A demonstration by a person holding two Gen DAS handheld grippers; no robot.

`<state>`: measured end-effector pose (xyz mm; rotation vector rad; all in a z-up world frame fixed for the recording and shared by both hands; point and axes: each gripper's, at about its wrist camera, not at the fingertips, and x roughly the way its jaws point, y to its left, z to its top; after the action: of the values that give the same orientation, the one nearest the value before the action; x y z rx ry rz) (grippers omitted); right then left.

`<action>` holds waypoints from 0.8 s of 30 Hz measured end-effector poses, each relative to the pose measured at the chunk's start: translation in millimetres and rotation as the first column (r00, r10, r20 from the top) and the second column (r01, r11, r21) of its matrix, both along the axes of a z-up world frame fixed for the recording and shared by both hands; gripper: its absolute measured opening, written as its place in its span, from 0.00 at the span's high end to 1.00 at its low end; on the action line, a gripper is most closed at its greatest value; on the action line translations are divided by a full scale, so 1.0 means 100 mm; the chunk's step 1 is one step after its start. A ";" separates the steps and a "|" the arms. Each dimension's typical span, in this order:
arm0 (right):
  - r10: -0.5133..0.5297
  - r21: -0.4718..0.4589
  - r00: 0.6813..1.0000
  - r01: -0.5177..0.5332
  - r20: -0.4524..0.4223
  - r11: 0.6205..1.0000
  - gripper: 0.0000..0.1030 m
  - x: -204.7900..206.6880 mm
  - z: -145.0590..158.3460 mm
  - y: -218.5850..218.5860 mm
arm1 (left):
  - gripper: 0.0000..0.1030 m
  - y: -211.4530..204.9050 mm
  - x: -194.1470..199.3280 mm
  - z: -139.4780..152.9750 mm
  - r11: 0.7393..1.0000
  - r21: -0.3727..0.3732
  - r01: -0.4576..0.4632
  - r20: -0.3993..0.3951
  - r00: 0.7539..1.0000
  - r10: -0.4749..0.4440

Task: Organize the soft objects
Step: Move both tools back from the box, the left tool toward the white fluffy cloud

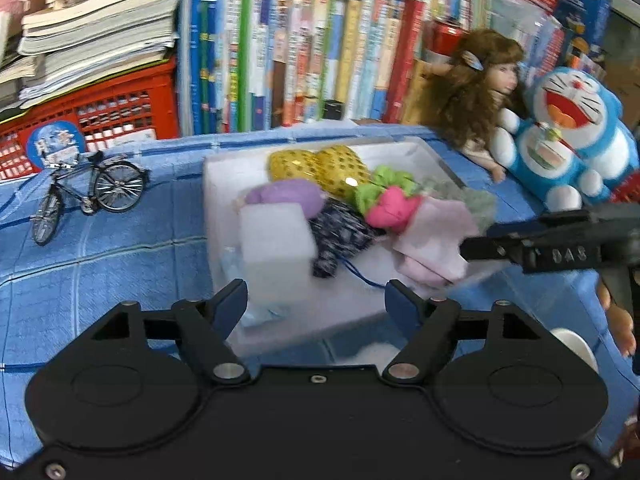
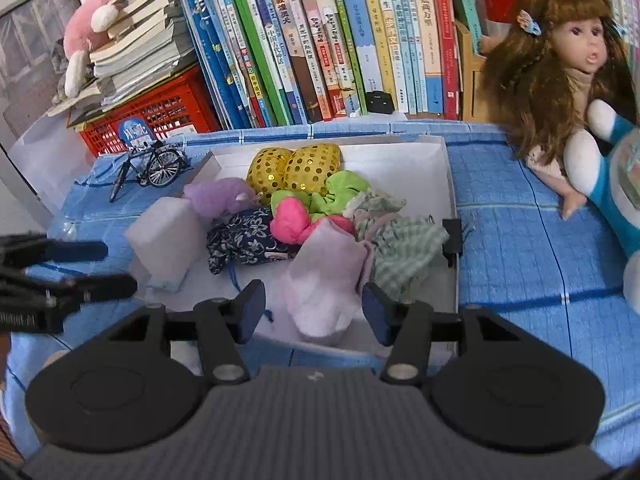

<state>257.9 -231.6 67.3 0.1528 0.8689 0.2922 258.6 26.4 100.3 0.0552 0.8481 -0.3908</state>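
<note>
A shallow white box (image 2: 450, 184) is sitting on the blue checked desk (image 2: 520, 240), and the soft things are lying heaped inside it: a gold sequinned cushion (image 2: 296, 170) at the far side, a purple plush (image 2: 218, 198) to its left, a white foam block (image 2: 166, 240) at the near left, a dark floral pouch (image 2: 244, 242) in the middle, a pink and green plush (image 2: 292, 218) beside it, a checked green cloth (image 2: 396, 240) to the right and a pale pink cloth (image 2: 324, 280) nearest. The right tool (image 2: 314, 306) is hanging over the near rim with its jaws standing apart, the pale pink cloth showing between them but not pinched. The left tool (image 1: 316, 300) is likewise standing apart and gripping nothing, near the foam block. All of this looks light and limp; the cloths are likely sagging and slipping when lifted, so pinching a bunched fold seems wiser than an edge. The foam would squash, so taking it across its flat sides seems best.
</note>
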 end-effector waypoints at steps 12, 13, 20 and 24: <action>-0.060 0.059 0.998 0.062 -0.027 0.996 0.31 -0.28 0.20 -0.22 | 0.25 -0.45 -0.31 0.04 0.976 0.101 0.191 -0.098 0.979 -0.181; -0.068 0.070 0.997 0.070 -0.030 0.995 0.31 -0.30 0.22 -0.26 | 0.25 -0.50 -0.32 0.04 0.971 0.124 0.202 -0.106 0.976 -0.190; -0.085 0.103 0.996 0.087 -0.024 0.991 0.29 -0.38 0.28 -0.42 | 0.23 -0.78 -0.13 -0.09 0.956 0.217 0.198 -0.219 0.964 -0.150; -0.077 0.112 0.997 0.080 -0.025 0.991 0.27 -0.41 0.27 -0.46 | 0.23 -0.91 0.01 -0.25 0.940 0.278 0.200 -0.319 0.942 -0.106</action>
<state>217.0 -277.4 94.7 0.2948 0.8648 0.2666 259.5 -64.5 75.0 0.3614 1.2069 -0.4181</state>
